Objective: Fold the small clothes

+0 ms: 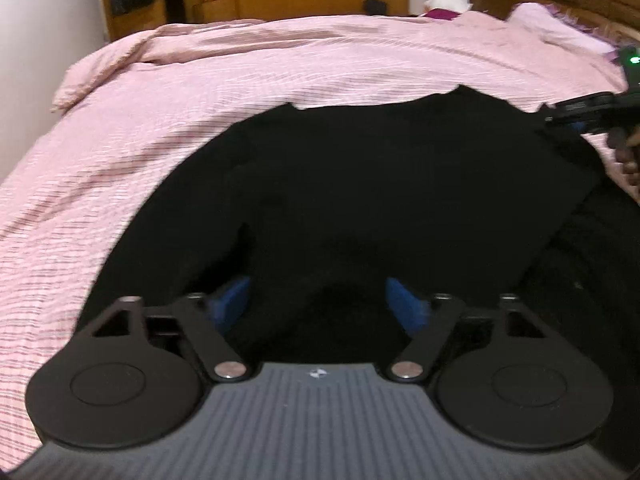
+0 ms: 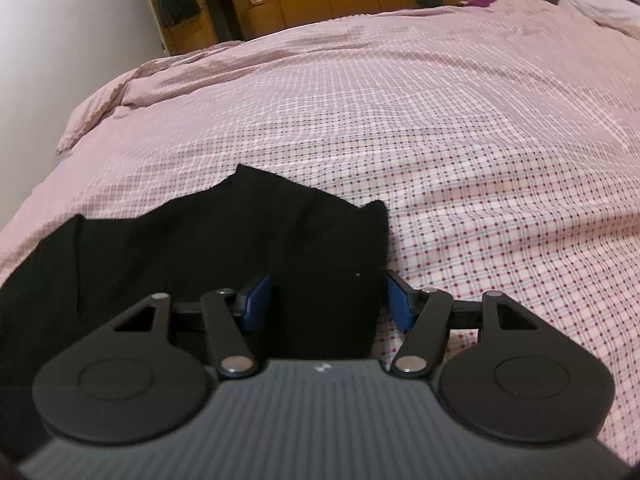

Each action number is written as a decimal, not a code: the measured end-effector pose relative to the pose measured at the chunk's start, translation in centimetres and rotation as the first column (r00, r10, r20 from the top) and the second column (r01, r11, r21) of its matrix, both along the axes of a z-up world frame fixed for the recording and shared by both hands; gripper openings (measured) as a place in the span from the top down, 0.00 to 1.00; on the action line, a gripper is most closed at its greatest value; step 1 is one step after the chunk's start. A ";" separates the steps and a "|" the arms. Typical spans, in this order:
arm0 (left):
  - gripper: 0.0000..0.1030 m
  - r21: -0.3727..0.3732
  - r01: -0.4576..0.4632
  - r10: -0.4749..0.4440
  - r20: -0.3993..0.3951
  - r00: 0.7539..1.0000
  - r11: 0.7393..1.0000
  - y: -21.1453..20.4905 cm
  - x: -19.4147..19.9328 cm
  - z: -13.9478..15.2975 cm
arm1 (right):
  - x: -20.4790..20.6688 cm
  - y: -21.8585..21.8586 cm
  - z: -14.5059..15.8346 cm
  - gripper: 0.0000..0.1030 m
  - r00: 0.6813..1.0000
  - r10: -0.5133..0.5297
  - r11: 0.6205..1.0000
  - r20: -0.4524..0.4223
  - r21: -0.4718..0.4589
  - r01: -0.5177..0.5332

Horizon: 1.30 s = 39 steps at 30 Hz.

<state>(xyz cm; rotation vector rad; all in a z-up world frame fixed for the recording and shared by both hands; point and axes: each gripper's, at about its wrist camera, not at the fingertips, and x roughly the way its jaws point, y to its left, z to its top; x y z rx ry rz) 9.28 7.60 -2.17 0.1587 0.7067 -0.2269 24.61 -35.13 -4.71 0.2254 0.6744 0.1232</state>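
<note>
Left wrist view: the left gripper (image 1: 318, 300) stands wide over the black garment (image 1: 380, 184) on the pink bedspread (image 1: 160, 128), gripping nothing I can make out. Right wrist view: the right gripper (image 2: 326, 296) is spread too, the garment's near right edge bunched between its blue pads (image 2: 256, 298), unpinched. Folding looks barely begun.

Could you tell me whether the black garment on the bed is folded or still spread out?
Mostly spread: the black garment lies wide across the pink bedspread, though darker overlapping layers hint at a partial fold; cannot tell.
</note>
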 end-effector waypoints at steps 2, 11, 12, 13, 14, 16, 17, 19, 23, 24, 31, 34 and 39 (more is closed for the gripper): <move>0.51 -0.015 0.014 -0.014 0.013 1.000 1.000 0.1 -0.1 0.0 | 0.0 0.0 0.0 0.38 1.000 -0.004 1.000 0.000 0.006 0.004; 0.54 -0.042 -0.065 0.066 0.000 0.998 0.997 0.8 0.9 -0.2 | 0.5 0.1 -0.1 0.38 1.000 -0.004 1.000 0.004 0.002 0.004; 0.61 -0.049 -0.061 0.061 0.001 0.998 0.997 0.8 0.8 -0.1 | 0.5 0.1 -0.2 0.38 1.000 -0.007 1.000 0.007 0.004 0.007; 0.90 -0.071 -0.052 0.052 0.004 0.999 0.996 0.8 0.8 0.0 | 0.6 0.1 -0.2 0.40 1.000 -0.009 1.000 0.012 0.007 0.009; 0.93 -0.087 -0.064 0.065 0.011 0.998 0.994 0.8 0.6 0.3 | 0.5 0.1 -0.2 0.56 1.000 -0.009 1.000 0.021 0.009 0.008; 0.94 -0.095 -0.100 0.107 0.068 0.992 0.990 0.6 0.3 1.1 | 0.2 0.2 0.0 0.90 0.998 0.005 1.000 0.063 0.011 -0.006; 0.94 -0.100 -0.113 0.123 0.097 0.988 0.988 0.6 0.2 1.5 | -0.1 0.0 0.4 0.91 0.995 -0.005 1.000 0.100 0.015 0.004; 0.95 -0.111 -0.140 0.153 0.118 0.981 0.984 0.6 0.6 1.9 | -0.8 0.2 1.1 0.91 0.983 -0.027 1.000 0.181 -0.008 0.029; 0.94 -0.052 -0.202 0.205 0.072 0.976 0.978 0.3 2.8 0.1 | 0.3 0.6 0.8 0.91 0.982 -0.046 0.997 0.182 -0.056 0.057; 0.94 -0.042 -0.212 0.214 0.050 0.976 0.976 0.1 3.3 -0.6 | 0.8 0.9 0.3 0.90 0.986 -0.044 0.995 0.159 -0.078 0.057; 0.74 0.017 -0.250 0.249 0.067 0.966 0.968 -0.1 2.4 0.0 | 2.1 1.4 -0.5 0.60 0.994 -0.089 0.987 0.060 -0.131 0.096; 0.65 -0.035 -0.284 0.286 0.060 0.956 0.958 1.4 1.0 1.4 | 0.4 0.8 0.7 0.45 0.992 -0.092 0.987 0.091 -0.126 0.103; 0.52 -0.035 -0.353 0.354 0.083 0.931 0.935 4.2 -1.9 3.8 | -3.6 0.4 3.4 0.45 0.990 -0.076 0.994 0.122 -0.075 0.085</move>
